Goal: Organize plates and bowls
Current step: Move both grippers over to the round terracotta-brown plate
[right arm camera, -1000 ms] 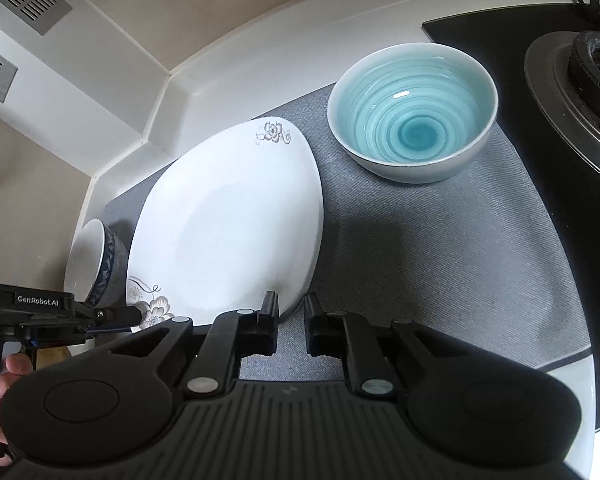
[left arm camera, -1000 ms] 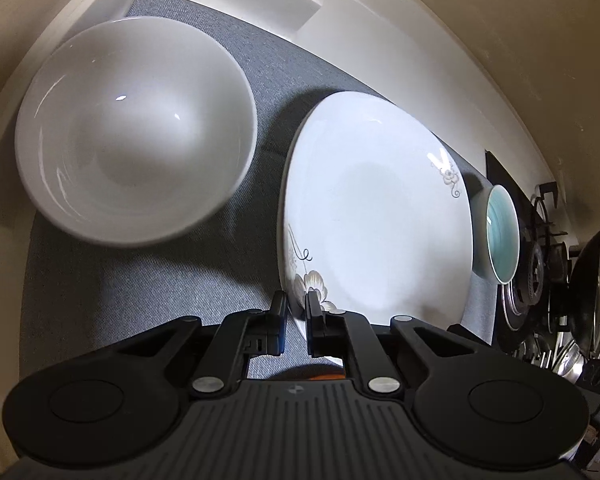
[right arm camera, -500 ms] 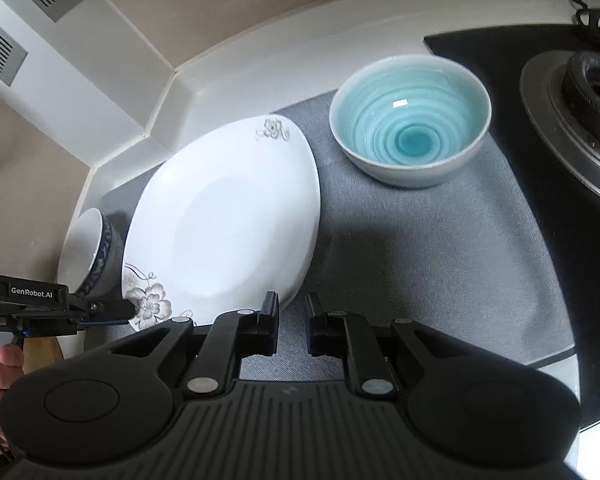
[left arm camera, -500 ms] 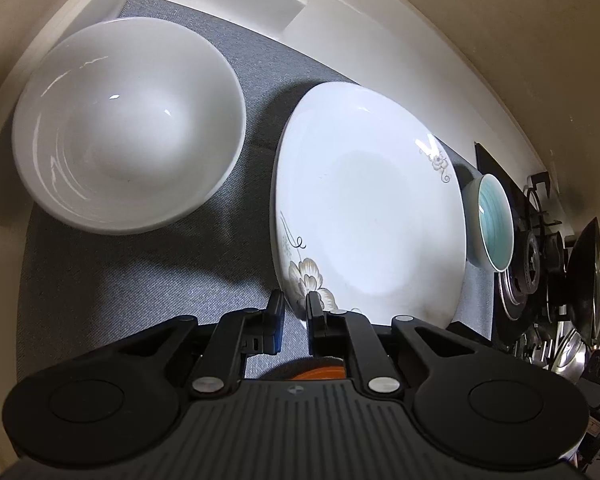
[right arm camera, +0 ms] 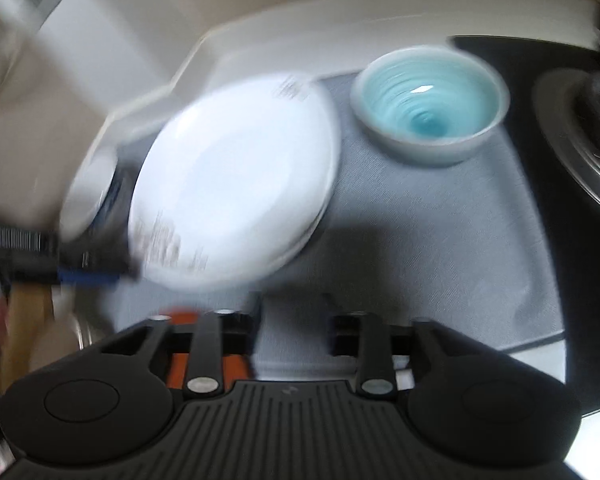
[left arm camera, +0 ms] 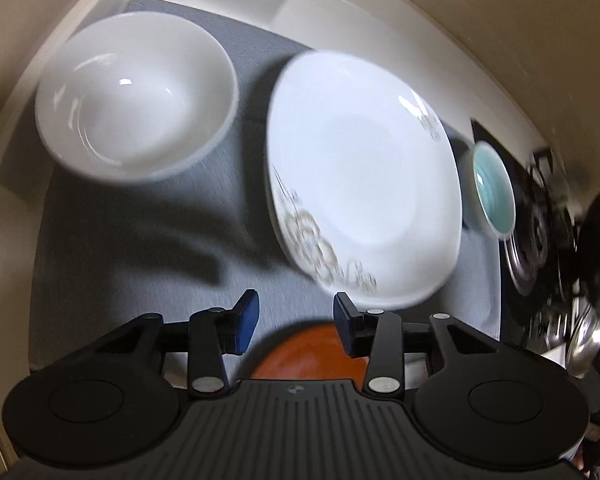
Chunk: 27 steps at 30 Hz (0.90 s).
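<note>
Hovering over the dishes with both tools open

Hanging above a grey mat, the left hand-held gripper has its two blue-tipped fingers spread wide apart, and nothing is between them. An orange round thing peeks out just under it, at the near edge of the mat. Just past the right finger lies a white plate with a flower picture near its close rim. It rests on the mat. To the left of the plate, with a strip of mat between them, sits a white bowl. To the right of the plate, close to it, sits a small blue bowl, and beyond that is a black stove.

The right hand-held gripper is wide open too and holds nothing. Its picture is very blurry. The white plate lies ahead of it and a bit to the left. The blue bowl sits farther off to the right, near the stove. The left hand-held gripper shows as a dark smear at the left side, by the plate's near rim. The mat lies on a pale desk that runs back to the wall.
</note>
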Motion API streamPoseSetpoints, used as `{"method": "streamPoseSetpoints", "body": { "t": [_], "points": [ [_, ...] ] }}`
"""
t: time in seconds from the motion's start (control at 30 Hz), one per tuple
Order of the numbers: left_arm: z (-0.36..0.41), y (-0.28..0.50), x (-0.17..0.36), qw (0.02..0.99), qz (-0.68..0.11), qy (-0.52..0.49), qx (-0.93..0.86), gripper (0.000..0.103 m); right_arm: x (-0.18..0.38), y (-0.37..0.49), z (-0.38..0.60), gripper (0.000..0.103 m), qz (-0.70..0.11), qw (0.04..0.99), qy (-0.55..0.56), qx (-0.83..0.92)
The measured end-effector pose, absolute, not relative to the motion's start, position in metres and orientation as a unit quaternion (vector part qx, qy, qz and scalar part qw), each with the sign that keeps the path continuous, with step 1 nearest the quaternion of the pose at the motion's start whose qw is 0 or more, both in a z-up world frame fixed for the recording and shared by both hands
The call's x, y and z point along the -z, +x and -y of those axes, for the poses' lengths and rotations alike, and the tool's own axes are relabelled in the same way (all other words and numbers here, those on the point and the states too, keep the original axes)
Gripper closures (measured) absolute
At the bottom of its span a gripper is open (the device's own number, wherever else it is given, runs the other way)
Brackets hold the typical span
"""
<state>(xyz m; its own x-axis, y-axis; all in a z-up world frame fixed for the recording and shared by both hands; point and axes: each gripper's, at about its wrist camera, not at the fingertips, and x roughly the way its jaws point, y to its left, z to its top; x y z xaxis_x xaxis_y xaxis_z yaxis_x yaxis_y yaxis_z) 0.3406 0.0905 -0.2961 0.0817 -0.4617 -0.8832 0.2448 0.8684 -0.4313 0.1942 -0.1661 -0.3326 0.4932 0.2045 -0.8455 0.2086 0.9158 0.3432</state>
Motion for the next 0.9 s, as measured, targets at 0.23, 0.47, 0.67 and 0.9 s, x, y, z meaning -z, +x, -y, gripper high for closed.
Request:
{"method": "streamPoseSetpoints", "body": {
  "t": [0.23, 0.47, 0.67, 0.9],
  "points": [
    [-0.075, 0.326, 0.304, 0.721, -0.643, -0.065, 0.249, 0.058, 0.356, 0.186, 0.139, 0.093, -0.542, 0.815, 0.199, -0.042],
    [-0.076, 0.325, 0.305, 0.718, -0.647, -0.053, 0.25, 0.051, 0.343, 0.175, 0.171, 0.096, -0.512, 0.834, 0.202, 0.038],
    [-0.065, 0.32, 0.31, 0.706, -0.656, -0.043, 0.263, 0.045, 0.342, 0.162, 0.185, 0.07, -0.517, 0.827, 0.215, 0.043],
    [-0.05, 0.313, 0.321, 0.696, -0.663, -0.015, 0.275, 0.047, 0.334, 0.163, 0.179, 0.07, -0.483, 0.843, 0.235, 0.036]
  ]
}}
